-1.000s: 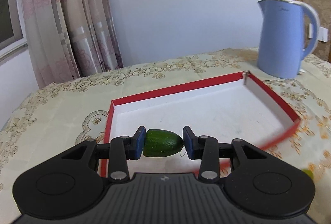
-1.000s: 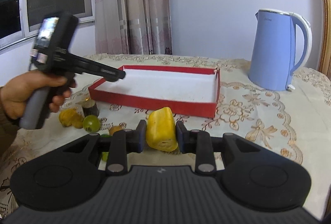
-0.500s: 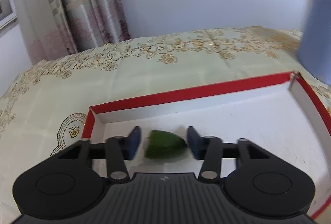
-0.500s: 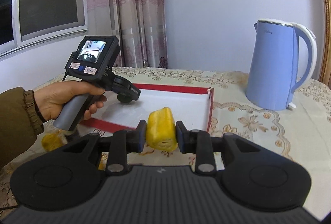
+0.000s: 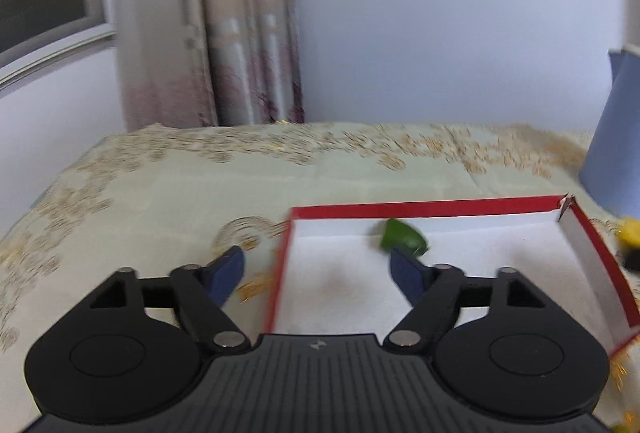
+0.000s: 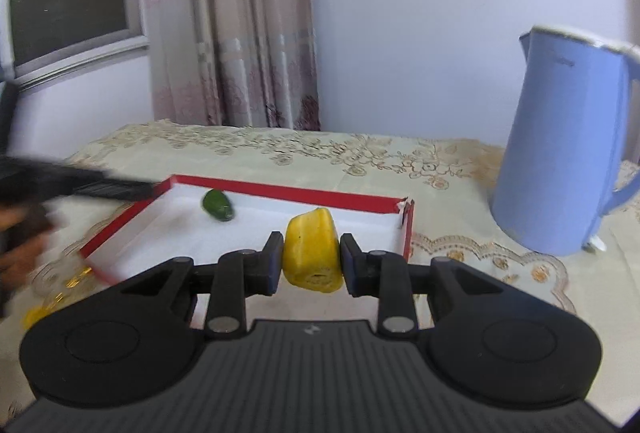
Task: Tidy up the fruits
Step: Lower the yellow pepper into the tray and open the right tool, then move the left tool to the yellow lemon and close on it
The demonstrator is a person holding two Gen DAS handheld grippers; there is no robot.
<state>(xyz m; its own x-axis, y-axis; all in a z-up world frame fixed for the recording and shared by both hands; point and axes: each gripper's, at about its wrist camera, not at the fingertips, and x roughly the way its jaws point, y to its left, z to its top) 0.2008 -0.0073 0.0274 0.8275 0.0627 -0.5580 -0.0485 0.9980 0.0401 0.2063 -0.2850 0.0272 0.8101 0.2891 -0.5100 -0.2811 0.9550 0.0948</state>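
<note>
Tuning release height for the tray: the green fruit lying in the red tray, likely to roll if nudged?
Probably yes. The green fruit is rounded and oval, lying on its side on the red tray's smooth white floor, so a nudge could roll it. Its glossy skin looks slippery. The tray wall close behind it should stop it. The left gripper has just been opening, nothing between its pads.

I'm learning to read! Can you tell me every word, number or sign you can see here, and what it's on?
Blue kettle: a faint small word near the top, too blurred to read.
Right tool: a small pale mark on its black body, a logo shape, not letters.
Left tool: the same small mark, no letters.
Red box, green fruit, yellow fruit, tablecloth: no writing to be seen.
</note>
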